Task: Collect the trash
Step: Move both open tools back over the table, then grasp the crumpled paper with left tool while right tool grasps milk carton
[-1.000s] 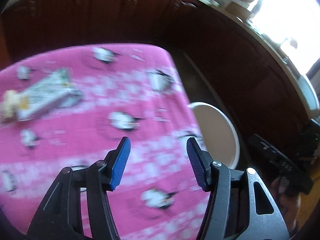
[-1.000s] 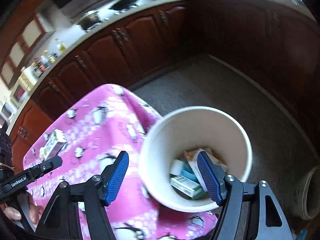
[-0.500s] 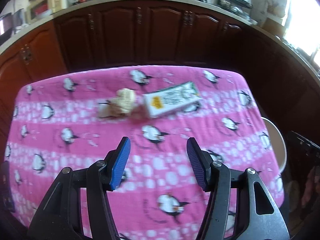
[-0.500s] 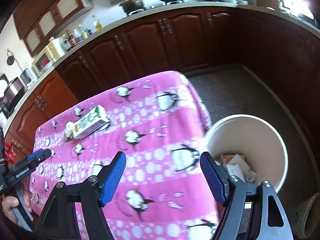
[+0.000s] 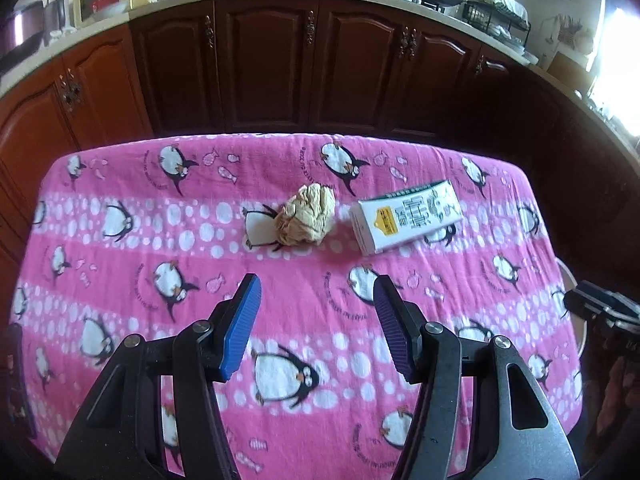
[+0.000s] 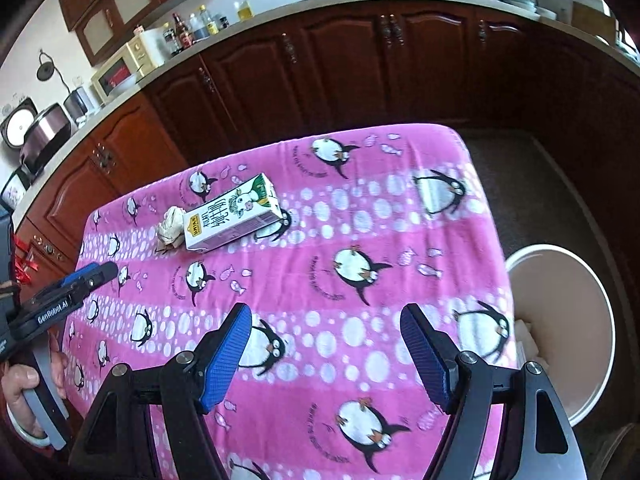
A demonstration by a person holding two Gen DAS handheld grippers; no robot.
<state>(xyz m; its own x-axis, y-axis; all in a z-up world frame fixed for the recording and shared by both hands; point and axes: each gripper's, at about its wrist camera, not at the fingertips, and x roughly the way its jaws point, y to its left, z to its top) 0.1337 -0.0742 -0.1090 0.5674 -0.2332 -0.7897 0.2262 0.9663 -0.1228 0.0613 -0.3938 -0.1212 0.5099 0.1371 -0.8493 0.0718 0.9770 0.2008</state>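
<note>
So I'm standing in this kitchen watching someone clear a table that's wearing a pink penguin cloth (image 5: 304,312), and they're working a two-finger grabber in each hand. Going left to right: the left gripper (image 5: 316,296) is hovering over the near half of the table with its blue pads spread apart and nothing between them, pointing roughly at the stuff that needs tossing. Just past it a crumpled wad of paper (image 5: 306,220) is sitting near the middle of the cloth, and right beside that, on its right, a small drink carton (image 5: 408,216) is lying flat on its side. From the other side's camera the two look like they're touching, but I honestly can't tell. Further right, the right gripper (image 6: 326,320) is hanging over the table's near right part, jaws gaping wide and empty. Past the table edge, down on the floor, a white bin (image 6: 560,328) is waiting with a few scraps showing inside, which makes sense since that's the short drop from the table's right end. My guess is each grabber is lining up on one piece, left for the paper and right for the carton, since both are standing open and aimed down that way.
</note>
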